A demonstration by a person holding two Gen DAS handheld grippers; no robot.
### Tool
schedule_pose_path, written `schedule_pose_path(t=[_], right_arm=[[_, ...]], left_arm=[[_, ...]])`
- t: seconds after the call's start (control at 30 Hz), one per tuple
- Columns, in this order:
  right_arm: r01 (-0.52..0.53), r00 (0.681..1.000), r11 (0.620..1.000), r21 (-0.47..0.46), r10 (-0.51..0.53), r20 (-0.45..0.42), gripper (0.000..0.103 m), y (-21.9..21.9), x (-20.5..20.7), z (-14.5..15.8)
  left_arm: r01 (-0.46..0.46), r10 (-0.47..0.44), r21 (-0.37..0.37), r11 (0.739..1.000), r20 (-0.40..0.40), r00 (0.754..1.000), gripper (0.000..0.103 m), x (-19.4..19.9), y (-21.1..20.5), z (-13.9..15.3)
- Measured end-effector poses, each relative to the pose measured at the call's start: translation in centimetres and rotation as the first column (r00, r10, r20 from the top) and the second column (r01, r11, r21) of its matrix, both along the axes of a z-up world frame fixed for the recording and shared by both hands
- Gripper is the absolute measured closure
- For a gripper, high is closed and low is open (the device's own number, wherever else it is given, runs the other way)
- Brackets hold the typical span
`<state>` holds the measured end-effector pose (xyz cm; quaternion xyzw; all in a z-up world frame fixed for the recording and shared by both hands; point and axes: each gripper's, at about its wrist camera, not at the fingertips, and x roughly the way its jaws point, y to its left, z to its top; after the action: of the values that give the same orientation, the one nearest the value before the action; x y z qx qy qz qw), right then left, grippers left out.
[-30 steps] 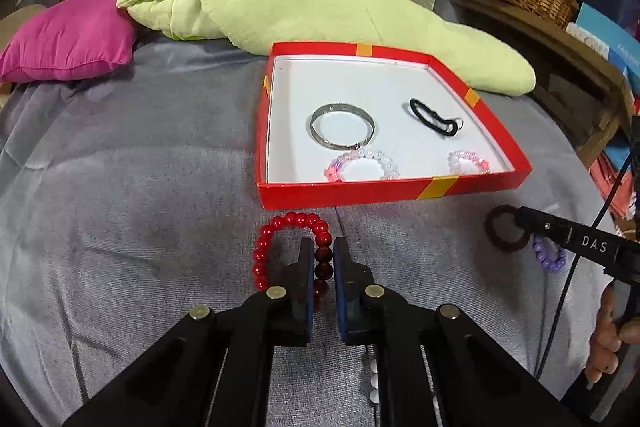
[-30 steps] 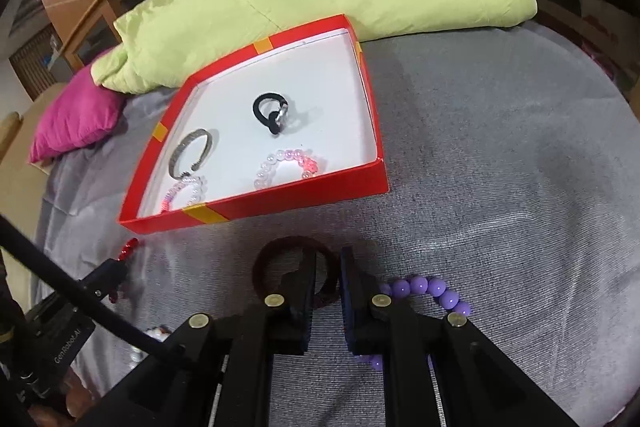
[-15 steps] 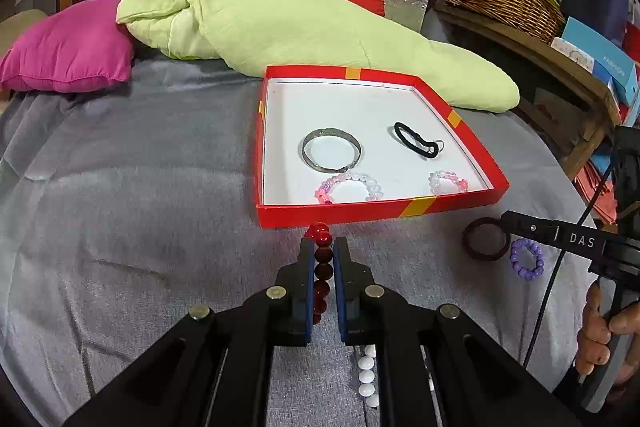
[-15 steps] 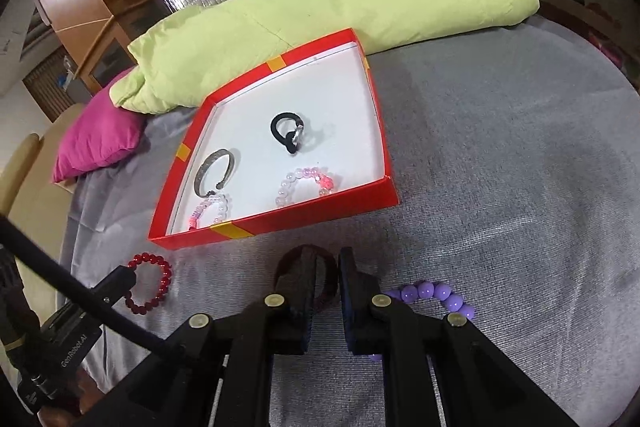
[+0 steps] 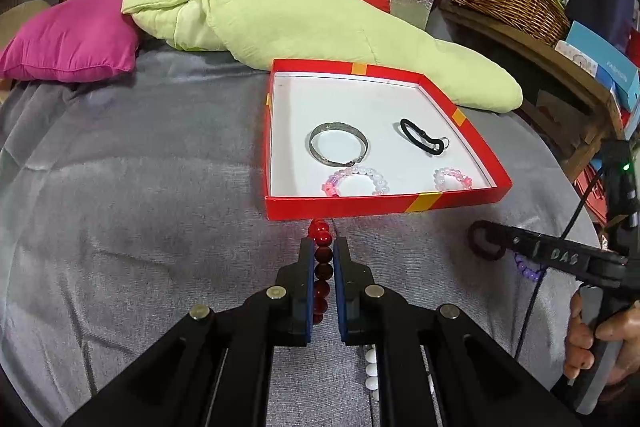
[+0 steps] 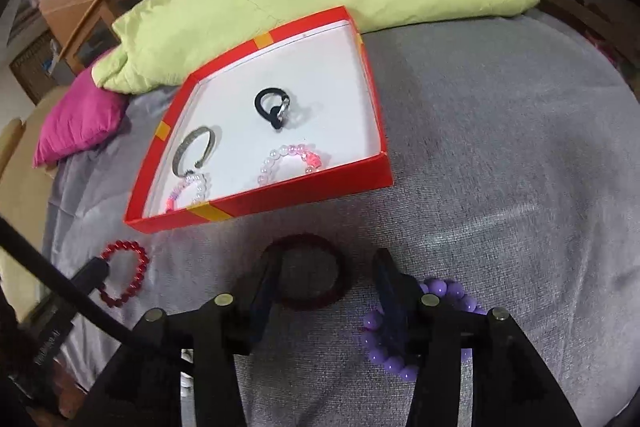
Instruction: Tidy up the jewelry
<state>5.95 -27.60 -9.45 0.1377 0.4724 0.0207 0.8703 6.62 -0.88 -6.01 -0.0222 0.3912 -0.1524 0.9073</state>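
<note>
While the left gripper (image 5: 323,281) pinches the shiny red bead bracelet (image 5: 322,259) just before the flat red cardboard box (image 5: 384,205), the right gripper (image 6: 326,291) is opening around the dark maroon ring bracelet (image 6: 308,277) on the grey cloth. Lift high over the wall. Perhaps the round purple bead bracelet (image 6: 400,343) touches a finger; it's half hidden.

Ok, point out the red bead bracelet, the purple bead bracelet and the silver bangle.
red bead bracelet (image 5: 323,237): left wrist view, on a bead just ahead of the fingers.
purple bead bracelet (image 6: 460,293): right wrist view, on its far beads.
silver bangle (image 5: 339,127): left wrist view, on its far rim.
</note>
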Motion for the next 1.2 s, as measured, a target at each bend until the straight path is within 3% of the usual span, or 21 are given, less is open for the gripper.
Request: schedule_pose_path(t=[0.1, 0.17, 0.2, 0.3, 0.73, 0.97, 1.2], right_arm=[[-0.022, 1.0, 0.998, -0.065, 0.024, 0.018, 0.053, 0.8, 0.0, -0.1], [-0.035, 0.999, 0.992, -0.124, 0.038, 0.023, 0.071, 1.3, 0.0, -0.1], [-0.045, 0.999, 0.987, -0.157, 0.049, 0.021, 0.085, 1.6, 0.0, -0.2], [-0.046, 0.998, 0.985, -0.168, 0.052, 0.03, 0.095, 1.7, -0.1, -0.1], [-0.041, 0.987, 0.999, 0.002, 0.04, 0.153, 0.096, 0.8, -1.0, 2.5], [-0.045, 0.975, 0.998, 0.036, 0.036, 0.22, 0.096, 0.8, -1.5, 3.9], [-0.032, 0.973, 0.998, 0.049, 0.02, 0.229, 0.096, 0.5, -1.6, 4.1]], left_arm=[[0.006, -0.006, -0.004, 1.0, 0.001, 1.0, 0.093, -0.1, 0.2, 0.0], [0.011, -0.011, -0.009, 1.0, -0.003, 1.0, 0.093, -0.2, 0.2, 0.0], [0.013, -0.013, -0.011, 1.0, -0.004, 1.0, 0.093, -0.2, 0.3, -0.1], [0.016, -0.016, -0.016, 1.0, -0.003, 1.0, 0.093, -0.3, 0.6, -0.1], [0.023, -0.023, -0.043, 0.999, 0.006, 1.0, 0.093, -0.4, 0.9, 0.4], [0.043, -0.043, -0.013, 0.999, 0.036, 0.998, 0.093, -0.7, -0.6, 1.0], [0.062, -0.063, 0.014, 0.998, 0.092, 0.994, 0.093, -1.3, -2.1, 2.1]])
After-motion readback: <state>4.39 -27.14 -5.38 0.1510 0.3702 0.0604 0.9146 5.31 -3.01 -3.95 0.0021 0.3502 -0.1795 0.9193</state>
